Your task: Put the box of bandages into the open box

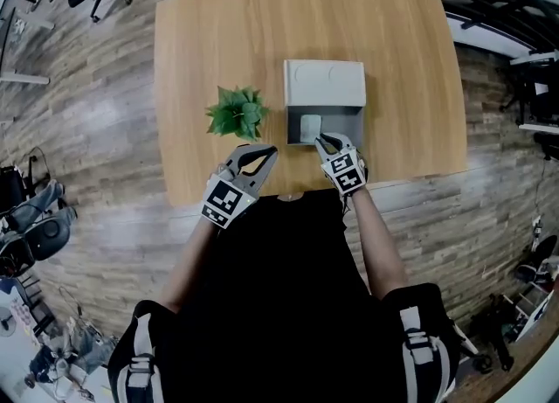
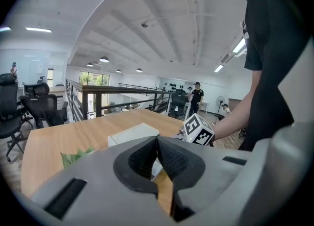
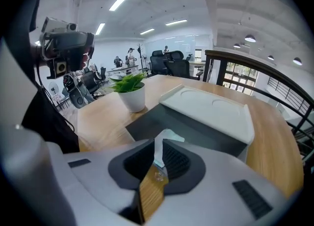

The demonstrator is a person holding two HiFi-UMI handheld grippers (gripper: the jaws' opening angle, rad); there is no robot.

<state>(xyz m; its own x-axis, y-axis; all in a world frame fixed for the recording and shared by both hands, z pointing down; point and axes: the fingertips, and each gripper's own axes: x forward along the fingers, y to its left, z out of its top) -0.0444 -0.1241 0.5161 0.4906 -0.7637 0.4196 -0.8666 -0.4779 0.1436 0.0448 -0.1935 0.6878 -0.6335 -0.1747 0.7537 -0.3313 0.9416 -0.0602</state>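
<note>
Wooden table (image 1: 201, 43): bandage box (image 1: 308, 128) lies inside the open box (image 1: 347, 123), by its near wall. Right gripper (image 1: 322, 140) is narrowly apart at the box's near corner, apparently not clamping; left gripper (image 1: 272, 150) is closed and empty. Risk: tips snag the box and drag it out.

Wooden table (image 1: 201, 60) with plant (image 1: 238, 113), open box (image 1: 323, 84)

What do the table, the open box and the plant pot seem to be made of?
Table: wood or wood-look laminate, matte, visible grain.
Open box: probably plastic, smooth grey walls, pale lid.
Plant pot: white, smooth; ceramic or plastic, unclear.
</note>
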